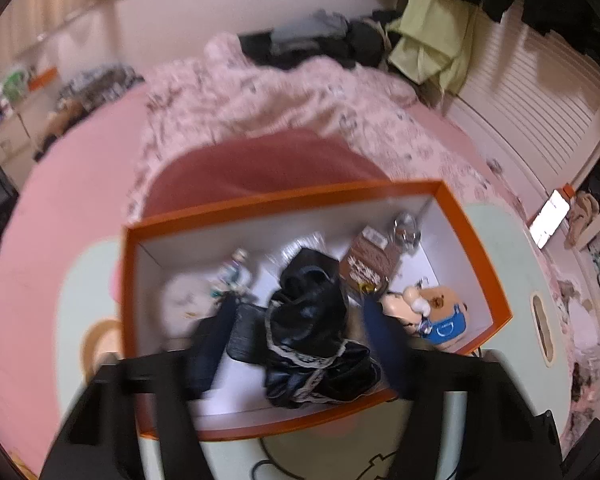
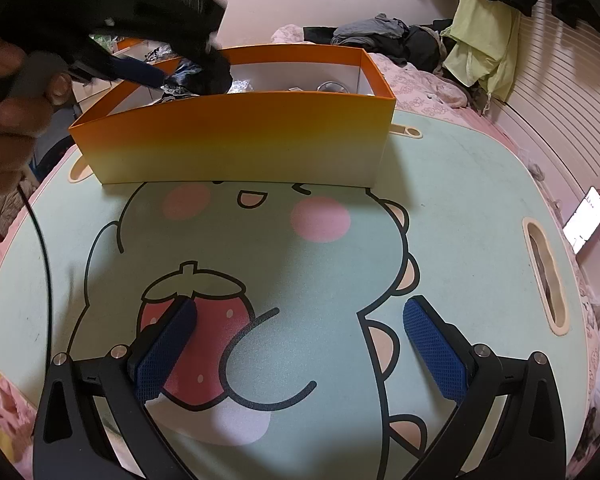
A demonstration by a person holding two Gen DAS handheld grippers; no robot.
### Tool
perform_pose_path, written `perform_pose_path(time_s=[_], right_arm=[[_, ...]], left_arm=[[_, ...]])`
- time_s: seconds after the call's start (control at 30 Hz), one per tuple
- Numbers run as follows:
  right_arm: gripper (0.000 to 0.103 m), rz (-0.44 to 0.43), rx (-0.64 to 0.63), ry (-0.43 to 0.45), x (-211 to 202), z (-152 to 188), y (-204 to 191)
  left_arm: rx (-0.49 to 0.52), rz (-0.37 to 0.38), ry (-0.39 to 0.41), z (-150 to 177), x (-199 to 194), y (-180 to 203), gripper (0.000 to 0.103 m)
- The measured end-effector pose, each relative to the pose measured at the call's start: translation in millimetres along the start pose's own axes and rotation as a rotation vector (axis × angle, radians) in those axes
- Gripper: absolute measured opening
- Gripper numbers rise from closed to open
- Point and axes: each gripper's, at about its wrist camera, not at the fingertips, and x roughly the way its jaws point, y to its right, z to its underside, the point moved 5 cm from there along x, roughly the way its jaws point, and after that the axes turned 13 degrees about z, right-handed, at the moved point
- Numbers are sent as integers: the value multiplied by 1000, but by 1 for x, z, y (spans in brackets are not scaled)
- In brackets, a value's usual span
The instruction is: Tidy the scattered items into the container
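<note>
An orange box (image 2: 236,140) fading to yellow with a white interior sits on a mint-green mat (image 2: 460,208) printed with a pink-cheeked cartoon dinosaur and red strawberry, holding a black lace-trimmed garment (image 1: 312,320), beside blue-padded gripper fingers (image 2: 432,344).

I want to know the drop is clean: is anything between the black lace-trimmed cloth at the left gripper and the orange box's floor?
Nothing visible blocks it. The black cloth sits inside the orange box between the open left gripper fingers, beside the bear plush.
</note>
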Motion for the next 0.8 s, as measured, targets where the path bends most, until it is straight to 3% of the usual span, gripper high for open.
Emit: perform_pose_path(time_s=[0.13,0.27,0.3,0.43,0.53,0.67,0.8], right_arm=[[103,8,9,-2,0,0,1],[103,19,20,-5,0,0,1],[103,72,77,-23,1,1,4],[103,77,81,-24,1,0,3],[103,80,86,-25,1,0,4],[103,86,92,-27,1,0,4],[103,92,98,-29,1,0,4]], left_arm=[[9,16,98,-2,-14,1,24],[8,50,272,-4,-73,6,24],[13,56,299,-4,-86,8,24],[57,73,396,21,-136,18,24],[61,88,338,54,-131,17,24],[41,92,198,106,-80,10,24],[7,81,141,126,-43,1,26]])
